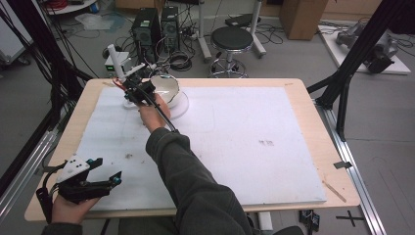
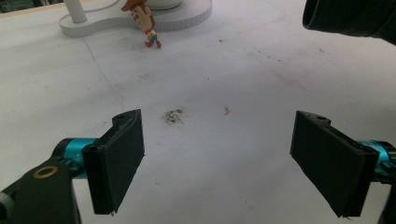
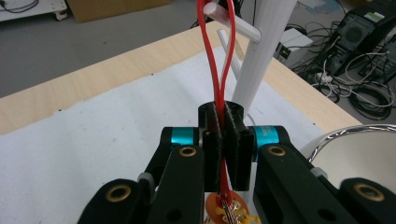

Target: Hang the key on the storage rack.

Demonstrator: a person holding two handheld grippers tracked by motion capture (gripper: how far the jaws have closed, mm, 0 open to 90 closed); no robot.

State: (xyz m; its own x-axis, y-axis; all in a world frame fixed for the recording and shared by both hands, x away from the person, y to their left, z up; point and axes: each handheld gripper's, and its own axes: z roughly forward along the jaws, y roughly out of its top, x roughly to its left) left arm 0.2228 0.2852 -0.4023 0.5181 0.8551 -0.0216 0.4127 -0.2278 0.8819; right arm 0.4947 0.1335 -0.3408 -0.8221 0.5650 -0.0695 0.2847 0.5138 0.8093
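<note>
Right hand-held gripper [image 3: 223, 140] pinched tight on red loop [image 3: 215, 56], lifted up by white stand [image 3: 261, 51]; hanging on peg looks not done yet. Left hand-held gripper [image 2: 217, 163] wide open, holding nothing, far back on bench [image 1: 235, 142]

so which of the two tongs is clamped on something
The right tongs, reaching toward the white stand: shut on a red cord loop. The left tongs stand wide open over bare table.

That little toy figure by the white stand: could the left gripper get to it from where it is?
Probably yes. The left gripper is open, and bare white mat lies between it and the toy figure; the person's sleeve crosses off to one side.
</note>
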